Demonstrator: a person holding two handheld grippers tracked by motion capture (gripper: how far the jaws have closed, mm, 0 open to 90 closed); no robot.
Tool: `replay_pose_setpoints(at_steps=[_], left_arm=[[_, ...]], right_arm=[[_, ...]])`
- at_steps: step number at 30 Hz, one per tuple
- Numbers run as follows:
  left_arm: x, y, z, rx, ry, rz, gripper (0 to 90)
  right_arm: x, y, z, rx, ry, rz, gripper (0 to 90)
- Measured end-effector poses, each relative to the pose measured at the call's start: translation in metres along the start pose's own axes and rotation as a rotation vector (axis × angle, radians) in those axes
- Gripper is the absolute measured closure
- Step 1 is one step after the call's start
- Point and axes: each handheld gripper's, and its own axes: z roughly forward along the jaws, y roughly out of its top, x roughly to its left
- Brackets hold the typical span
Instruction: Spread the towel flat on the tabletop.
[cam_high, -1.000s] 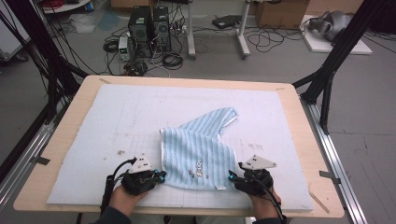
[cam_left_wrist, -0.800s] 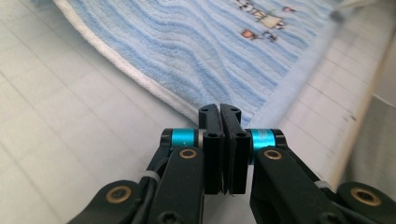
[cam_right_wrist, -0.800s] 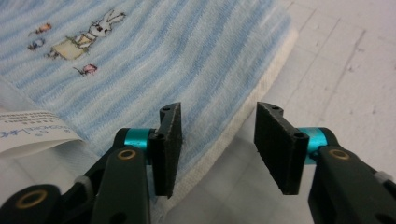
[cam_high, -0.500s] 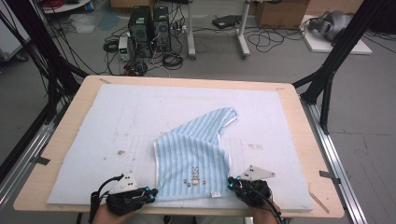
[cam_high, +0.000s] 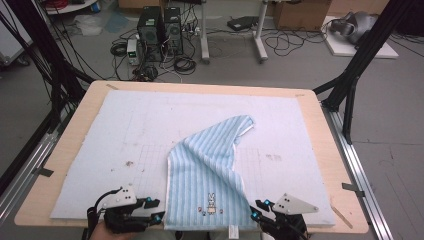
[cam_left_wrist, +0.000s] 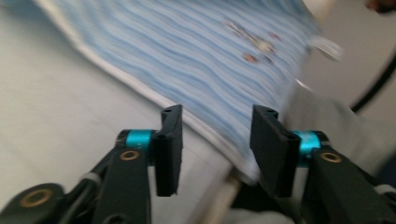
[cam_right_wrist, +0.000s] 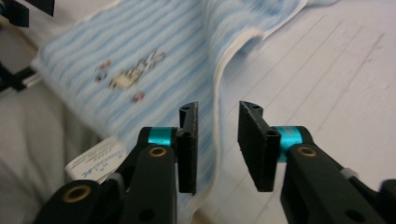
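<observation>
towel (cam_high: 210, 175): striped blue, near hem draped over table edge at 6 o'clock, likely pulled flat for folding
left gripper (cam_high: 156, 210): jaws just parted, released, at towel's 8 o'clock
right gripper (cam_high: 256, 210): jaws just parted, nothing held, at 4 o'clock

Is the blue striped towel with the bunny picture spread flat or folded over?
Folded over: the blue striped towel has its far corner turned onto itself, forming a tapering shape, with its near edge at the table's front.
</observation>
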Motion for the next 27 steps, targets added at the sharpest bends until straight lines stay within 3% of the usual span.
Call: replay_pose_setpoints(at_steps=[3, 5, 11, 15, 17, 19, 25, 27], left_arm=[[0.008, 0.012, 0.003, -0.066, 0.082, -0.003, 41.6], [0.014, 0.020, 0.008, -0.091, 0.112, -0.012, 40.0], [0.030, 0.049, 0.030, -0.137, 0.169, -0.041, 35.3], [0.038, 0.060, 0.047, -0.145, 0.246, -0.067, 28.9], [0.041, 0.063, 0.054, -0.127, 0.262, -0.078, 29.4], [0.043, 0.063, 0.060, -0.107, 0.247, -0.063, 29.5], [0.047, 0.059, 0.083, 0.063, 0.278, -0.058, 46.9], [0.046, 0.057, 0.088, 0.122, 0.294, -0.033, 54.9]], right_arm=[[-0.006, 0.012, 0.006, -0.043, -0.025, 0.030, 48.5], [-0.010, 0.021, 0.013, -0.067, -0.031, 0.040, 40.7], [-0.016, 0.047, 0.048, -0.066, -0.057, 0.038, 30.8], [-0.021, 0.060, 0.073, -0.044, -0.070, 0.036, 26.6], [-0.023, 0.065, 0.085, -0.022, -0.089, 0.043, 26.4], [-0.026, 0.067, 0.096, 0.015, -0.096, 0.048, 27.5], [-0.030, 0.059, 0.110, 0.108, -0.093, 0.048, 53.2], [-0.031, 0.054, 0.112, 0.127, -0.085, 0.043, 59.4]])
